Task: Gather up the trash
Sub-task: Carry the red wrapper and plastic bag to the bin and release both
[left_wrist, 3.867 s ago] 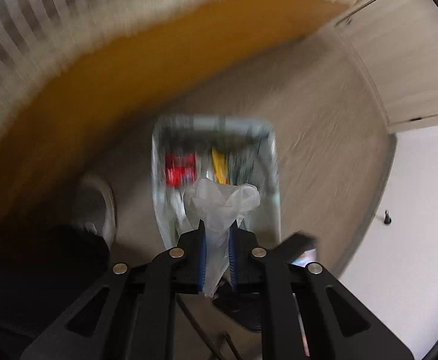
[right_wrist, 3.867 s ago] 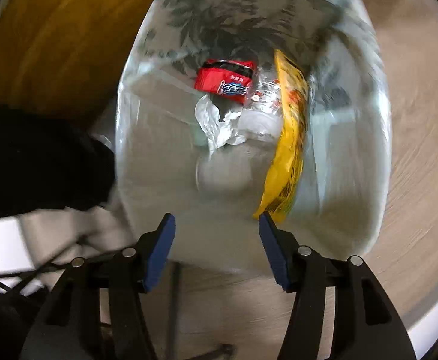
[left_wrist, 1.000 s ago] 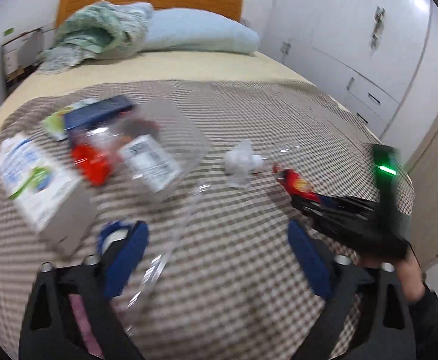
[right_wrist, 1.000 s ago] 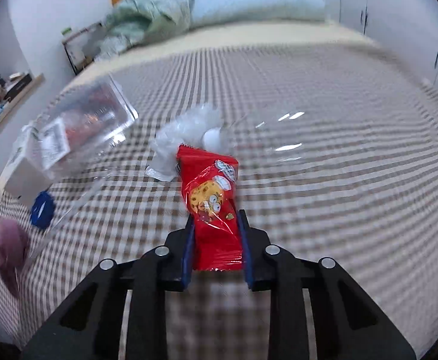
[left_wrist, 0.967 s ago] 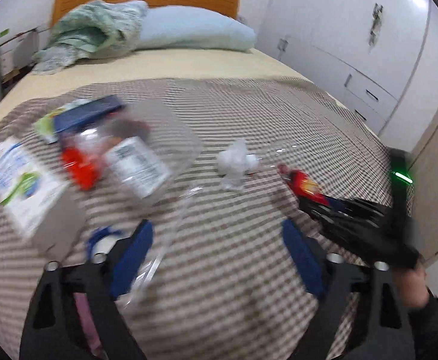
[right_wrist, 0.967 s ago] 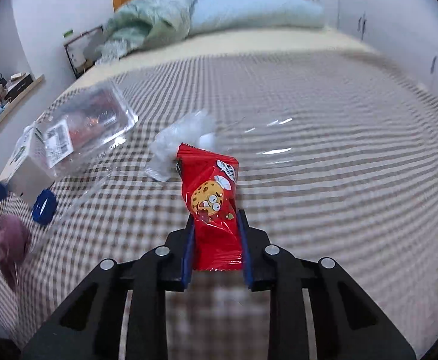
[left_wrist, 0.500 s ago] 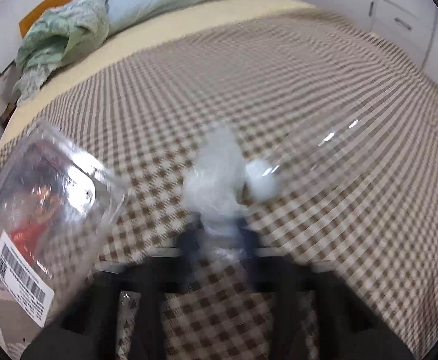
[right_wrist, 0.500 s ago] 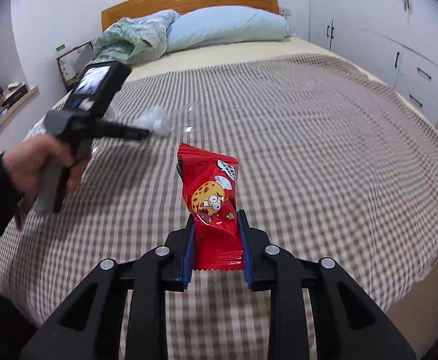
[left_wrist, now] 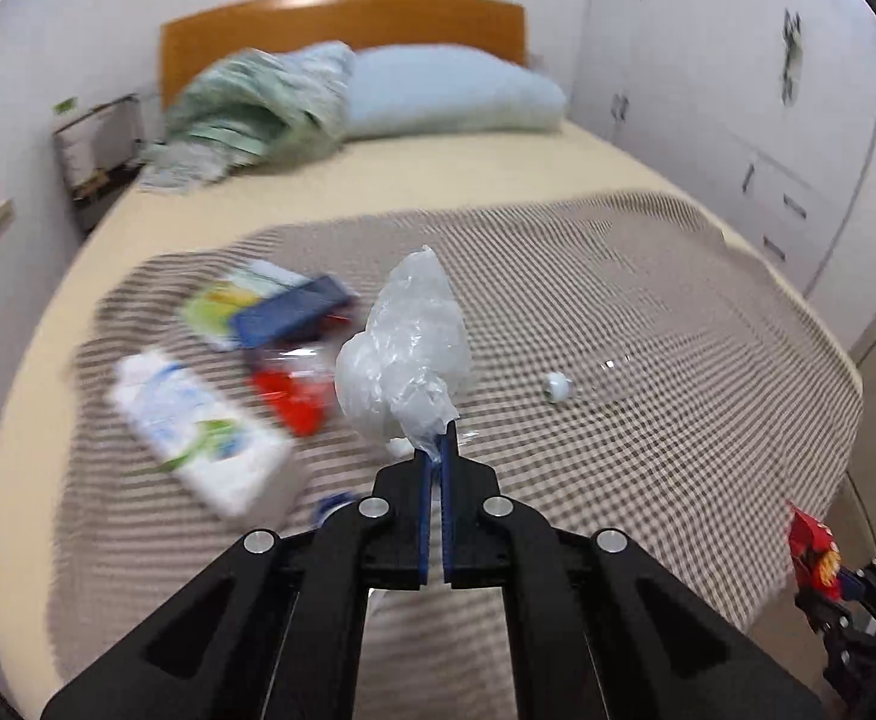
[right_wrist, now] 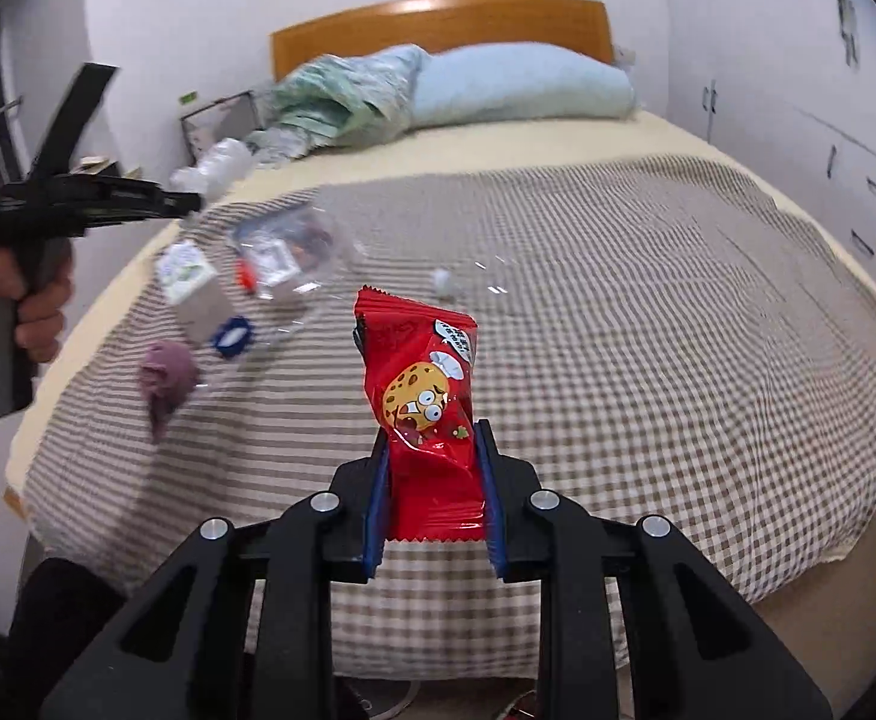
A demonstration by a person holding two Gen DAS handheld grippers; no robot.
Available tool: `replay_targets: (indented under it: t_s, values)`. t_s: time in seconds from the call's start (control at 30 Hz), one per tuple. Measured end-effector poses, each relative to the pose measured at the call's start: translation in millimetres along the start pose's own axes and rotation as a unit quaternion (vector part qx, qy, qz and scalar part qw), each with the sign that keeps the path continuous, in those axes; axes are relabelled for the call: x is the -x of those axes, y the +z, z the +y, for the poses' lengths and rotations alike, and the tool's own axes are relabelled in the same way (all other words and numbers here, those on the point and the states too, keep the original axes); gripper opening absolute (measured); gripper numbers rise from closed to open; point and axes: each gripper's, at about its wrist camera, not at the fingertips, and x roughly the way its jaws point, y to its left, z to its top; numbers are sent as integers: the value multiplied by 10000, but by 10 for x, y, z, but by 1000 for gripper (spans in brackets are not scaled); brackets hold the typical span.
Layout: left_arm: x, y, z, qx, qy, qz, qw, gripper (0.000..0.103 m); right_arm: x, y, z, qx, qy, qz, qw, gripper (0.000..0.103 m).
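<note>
My left gripper [left_wrist: 437, 445] is shut on a crumpled clear plastic bag [left_wrist: 405, 357] and holds it up above the checked bedspread [left_wrist: 648, 396]. My right gripper [right_wrist: 431, 444] is shut on a red cookie snack packet [right_wrist: 423, 402], upright, off the foot of the bed. The same packet shows at the lower right of the left wrist view [left_wrist: 813, 549]. The left gripper also shows at the left of the right wrist view [right_wrist: 189, 202]. A clear plastic bottle with a white cap [left_wrist: 558, 386] lies on the bedspread.
Other litter on the bed: a white carton [left_wrist: 195, 429], a clear clamshell with red inside [right_wrist: 291, 252], a blue packet [left_wrist: 291, 315], a blue cap [right_wrist: 232, 334], a purple wad [right_wrist: 168, 375]. Pillow [right_wrist: 522, 90] and blanket at the headboard. Wardrobe on the right.
My left gripper closed on the plastic bag and lifted it off the bed. My right gripper pulled back from the bed with the red packet still held.
</note>
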Motion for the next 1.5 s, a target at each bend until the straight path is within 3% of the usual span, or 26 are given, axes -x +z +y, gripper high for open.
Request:
replay_targets:
  t_s: [0.17,0.33,0.47,0.63,0.73,0.97,1.2,1.4,1.5]
  values:
    - [776,-187,160,-26,60,-343,9994,0,336,-14,278,82,20,-179,9998,26]
    - [1332,-502,20,-54,-364,-449,9983,0,758,-235,303,73,-142,-281,9995,26]
    - [1614,-825,-400,-342,-854,-404,9949,0,1103,-534,145,-76,-262,-287,9992,26]
    - [1789,-1358,-1147,-930,-1637,-329,9816,0,1506,-1149,-187,-441,-695,-210,9964,26]
    - [1633,-1705,-1555,-1212,-1881,-131,9746,0,1634,-1586,-435,-720,-902,-5,9933,26]
    - [944,-2446,-2395,-1572,-2207,1105,9562,0,1488,-2692,-988,-1698,-1150,799,9755,26]
    - [-53,-3097,-2674,-1321,-2032,2449,9388,0,694,-3908,-1072,-2423,-977,2205,9397,26]
    - [-683,-3524,-2907,-1058,-2093,3370,9118,0,206,-4518,-1147,-2844,-768,2983,9079,26]
    - [-900,-3674,-3049,-1124,-1989,3571,9057,0,29,-4659,-1214,-2987,-761,3185,8964,26]
